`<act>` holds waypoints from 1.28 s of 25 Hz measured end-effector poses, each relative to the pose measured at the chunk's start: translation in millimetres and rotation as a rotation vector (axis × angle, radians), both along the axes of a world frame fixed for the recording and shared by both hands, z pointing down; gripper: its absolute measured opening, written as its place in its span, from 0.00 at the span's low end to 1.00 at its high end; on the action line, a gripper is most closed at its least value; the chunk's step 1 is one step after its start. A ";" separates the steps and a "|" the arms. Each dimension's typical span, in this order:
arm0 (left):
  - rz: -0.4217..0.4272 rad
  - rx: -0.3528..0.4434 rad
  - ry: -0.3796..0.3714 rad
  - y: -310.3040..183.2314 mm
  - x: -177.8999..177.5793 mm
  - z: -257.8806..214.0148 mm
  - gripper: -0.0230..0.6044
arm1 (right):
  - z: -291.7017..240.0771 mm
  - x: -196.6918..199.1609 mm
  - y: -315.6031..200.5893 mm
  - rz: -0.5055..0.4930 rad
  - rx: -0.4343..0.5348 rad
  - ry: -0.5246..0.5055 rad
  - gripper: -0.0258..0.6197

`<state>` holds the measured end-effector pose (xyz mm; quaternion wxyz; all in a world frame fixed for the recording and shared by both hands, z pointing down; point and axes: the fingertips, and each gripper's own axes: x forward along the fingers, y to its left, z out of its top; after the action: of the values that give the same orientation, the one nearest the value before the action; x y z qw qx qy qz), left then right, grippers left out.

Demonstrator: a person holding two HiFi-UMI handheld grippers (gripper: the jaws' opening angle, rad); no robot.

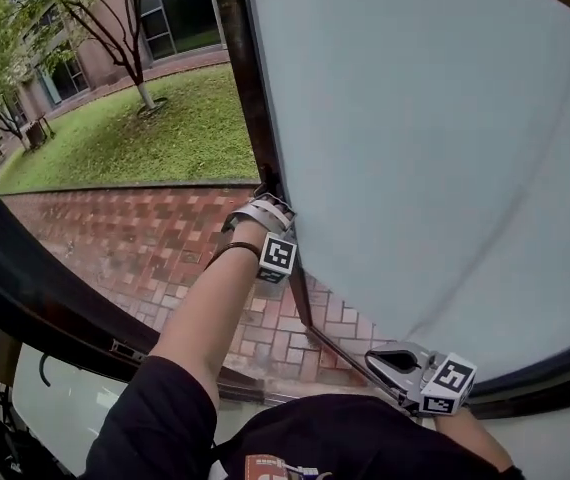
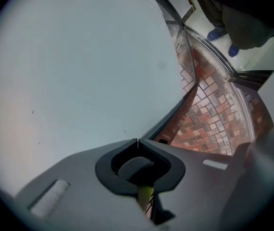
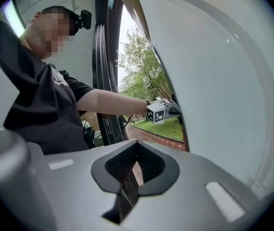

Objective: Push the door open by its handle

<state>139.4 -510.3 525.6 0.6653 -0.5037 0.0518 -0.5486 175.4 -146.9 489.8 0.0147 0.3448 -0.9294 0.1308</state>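
Door (image 1: 435, 148) open ahead of you, frosted panel, dark edge frame (image 1: 250, 88), your L gripper (image 1: 268, 208) pressed together, tips at that edge, R gripper (image 1: 380, 361) also pressed together, nothing in it, low near door's bottom corner, brick path (image 1: 135, 248) & lawn (image 1: 165, 128) beyond

Left arm (image 1: 200, 313): bare forearm, dark short sleeve, stretched forward away from the torso.
Left tongs (image 1: 275, 202): point ahead and somewhat down; jaws together, nothing between them.
Right tongs (image 1: 373, 361): low, close to the torso, roughly level; jaws together, empty.
Right forearm (image 1: 470, 438): only partly in view.
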 end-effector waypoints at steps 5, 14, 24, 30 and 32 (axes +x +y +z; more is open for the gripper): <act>0.057 -0.015 0.015 -8.5 6.5 8.6 0.04 | 9.7 -19.2 -2.3 0.010 0.001 0.005 0.04; 0.223 -0.159 0.081 -45.6 169.3 -24.9 0.04 | 22.6 71.6 -136.7 0.062 0.012 0.010 0.04; 0.679 -0.285 0.344 -32.5 248.8 -103.4 0.39 | 67.9 82.4 -361.0 -0.024 -0.069 0.120 0.04; 0.509 -0.729 0.709 -106.3 160.5 -91.6 0.31 | 94.2 108.1 -430.1 -0.027 -0.134 0.096 0.04; 0.336 -0.934 0.816 -138.6 132.7 -55.6 0.25 | 98.1 119.6 -455.5 -0.020 -0.132 0.089 0.04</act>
<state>272.1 -648.8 469.9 0.3794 -0.9100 -0.0232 -0.1657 294.9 -602.5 587.9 0.0799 0.3394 -0.9205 0.1762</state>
